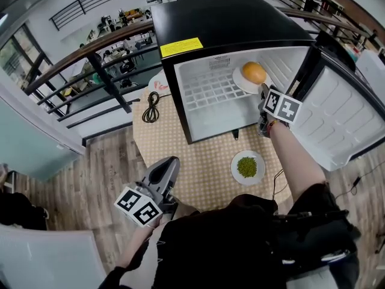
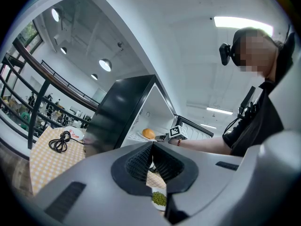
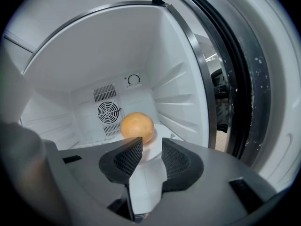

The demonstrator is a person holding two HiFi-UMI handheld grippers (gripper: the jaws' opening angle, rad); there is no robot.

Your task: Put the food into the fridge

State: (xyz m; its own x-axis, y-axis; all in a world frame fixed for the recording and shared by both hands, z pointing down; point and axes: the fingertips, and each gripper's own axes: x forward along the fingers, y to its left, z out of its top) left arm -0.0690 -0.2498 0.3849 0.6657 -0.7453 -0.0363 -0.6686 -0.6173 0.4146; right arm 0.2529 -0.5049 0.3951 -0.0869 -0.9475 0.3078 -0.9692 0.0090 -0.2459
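A small black fridge [image 1: 228,17] stands open on the table, its door [image 1: 343,113] swung to the right. On its wire shelf sits a white plate [image 1: 240,84] with a round orange food [image 1: 254,72]. My right gripper [image 1: 263,94] reaches into the fridge at that plate's near right rim. In the right gripper view the jaws [image 3: 152,147] stand apart with the plate's rim [image 3: 157,142] between them, behind it the orange food [image 3: 137,125]. A second plate of green food [image 1: 247,167] lies on the table in front of the fridge. My left gripper [image 1: 170,163] hangs shut and empty at the table's near left edge.
A checked cloth covers the round table [image 1: 204,161]. A coiled black cable [image 1: 151,108] and another white plate [image 1: 157,83] lie left of the fridge. A railing [image 1: 90,53] runs behind the table, with a drop to a lower floor beyond it.
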